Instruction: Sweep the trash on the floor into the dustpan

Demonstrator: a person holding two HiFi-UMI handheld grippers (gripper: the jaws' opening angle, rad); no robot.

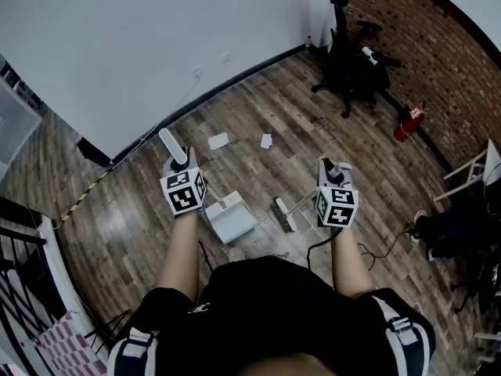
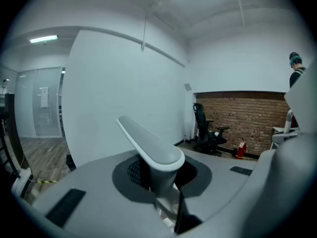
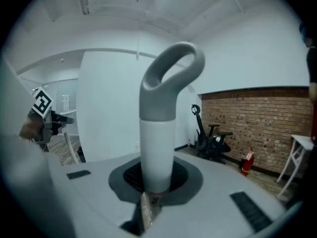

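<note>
Clamped the left gripper (image 2: 159,185) tight on the pale grey, paddle-shaped plastic handle (image 2: 151,148) of the white plastic dustpan (image 1: 232,218), both jaws pressed against the stem and the flat paddle end sticking out past them. Rested that dustpan on the grey-brown wood-plank floor (image 1: 313,124), low in the head view between the two forearms and just right of the left gripper. Closed the right gripper (image 3: 154,182) on the white broom handle with the grey looped top (image 3: 159,133), the shaft passing between the jaws and the loop rising above them. Set the dark-bristled broom head (image 1: 284,215) on the floor just beside the dustpan, on its right, with a narrow strip of floor showing between them. Saw two scraps of white paper trash lying farther out toward the white wall (image 1: 141,45): the larger scrap (image 1: 218,140) on the left, the smaller scrap (image 1: 266,140) on the right, both well apart from the dustpan and the broom head, neither one touched. Spotted a black office chair (image 1: 352,61) against the red brick wall (image 1: 446,45) at the far right, a red fire extinguisher (image 1: 409,122) at the foot of that wall, and a yellow-and-black striped tape line (image 1: 84,190) on the floor at the far left.
</note>
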